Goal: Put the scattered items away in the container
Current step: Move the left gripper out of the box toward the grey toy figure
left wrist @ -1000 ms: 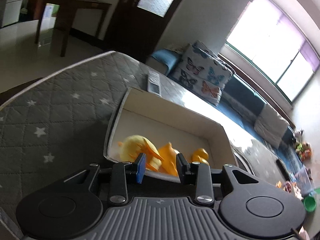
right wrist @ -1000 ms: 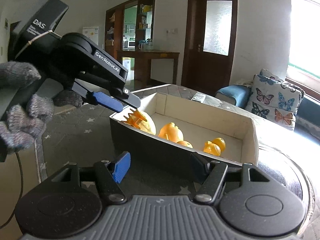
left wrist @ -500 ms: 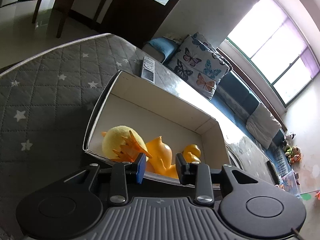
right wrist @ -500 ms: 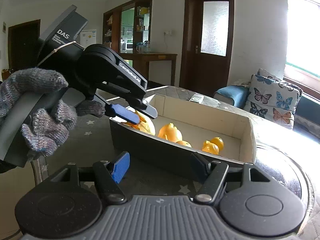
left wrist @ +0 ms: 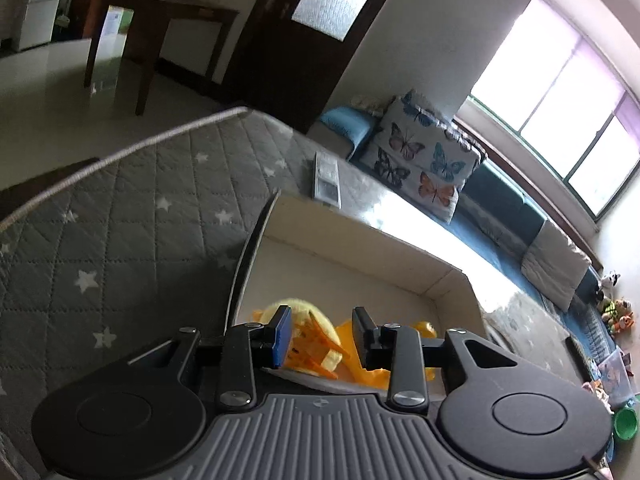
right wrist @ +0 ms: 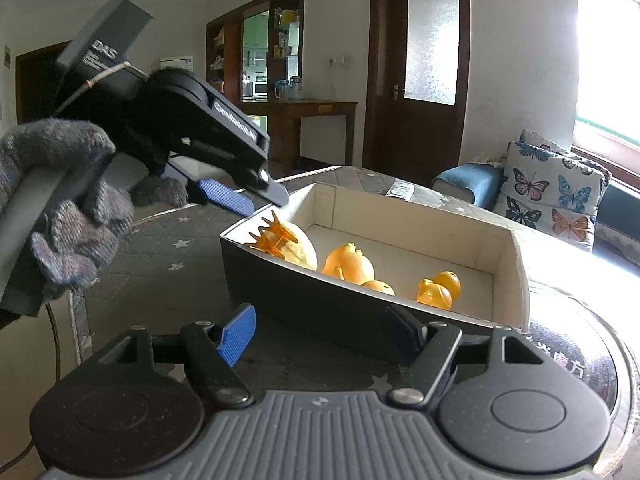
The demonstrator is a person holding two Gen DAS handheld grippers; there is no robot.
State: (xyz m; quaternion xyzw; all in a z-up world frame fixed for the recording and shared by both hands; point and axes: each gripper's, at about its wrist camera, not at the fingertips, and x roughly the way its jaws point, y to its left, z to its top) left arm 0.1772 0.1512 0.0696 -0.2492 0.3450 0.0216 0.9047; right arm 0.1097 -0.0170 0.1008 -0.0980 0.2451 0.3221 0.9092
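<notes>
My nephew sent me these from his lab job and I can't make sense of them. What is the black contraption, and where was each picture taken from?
There is no robot here. A person holds a pair of hand-operated tongs in each hand, and each pair has a wide-angle camera looking along its two fingers. One picture looks out from the left tongs, the other from the right tongs. The second also shows the gloved hand gripping the left pair. On the grey star-patterned cover stands an open box. It contains a yellow plush toy, orange rubber ducks and an orange hair clip lying on the plush. A remote control lies beyond the box. Both tongs are open and hold nothing.
</notes>
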